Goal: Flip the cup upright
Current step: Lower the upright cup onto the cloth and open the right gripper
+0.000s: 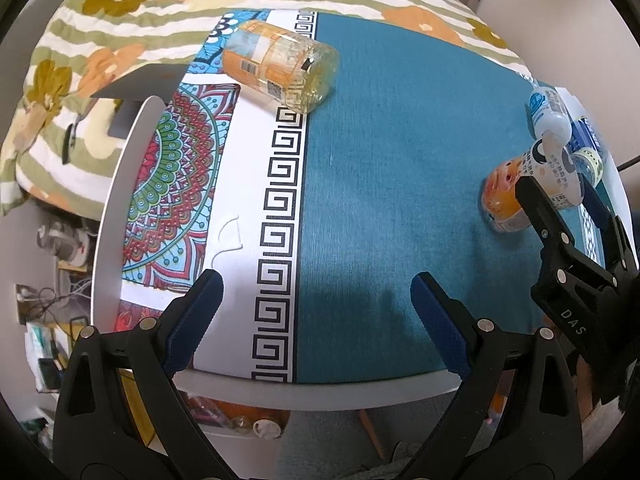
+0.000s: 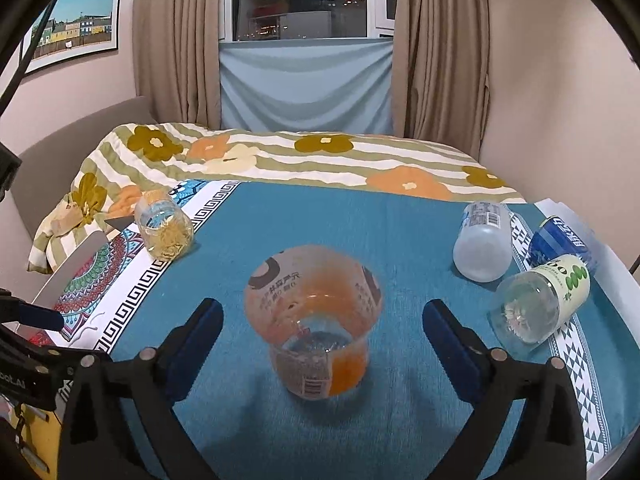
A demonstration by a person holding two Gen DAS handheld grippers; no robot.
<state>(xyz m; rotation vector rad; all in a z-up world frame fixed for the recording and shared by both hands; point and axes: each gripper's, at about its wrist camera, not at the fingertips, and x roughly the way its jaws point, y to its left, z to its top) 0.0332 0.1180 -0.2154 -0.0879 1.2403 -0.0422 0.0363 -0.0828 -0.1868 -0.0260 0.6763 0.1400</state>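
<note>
A clear plastic cup with an orange and white label (image 2: pixel 314 320) stands upright on the teal tablecloth (image 2: pixel 340 220), mouth up. My right gripper (image 2: pixel 322 326) is open, with one finger on each side of the cup and not touching it. In the left wrist view the same cup (image 1: pixel 516 196) sits at the right, partly hidden by the right gripper's black fingers (image 1: pixel 536 208). My left gripper (image 1: pixel 316 300) is open and empty over the near table edge. A clear cup with an orange label (image 1: pixel 280 66) lies on its side at the far left of the cloth.
Three more cups lie on their sides at the right: a white one (image 2: pixel 482 240), a blue one (image 2: pixel 560 242) and a clear green-labelled one (image 2: pixel 536 300). A flowered quilt on a bed (image 2: pixel 320 156) lies behind the table. The white table rim (image 1: pixel 116 184) curves at the left.
</note>
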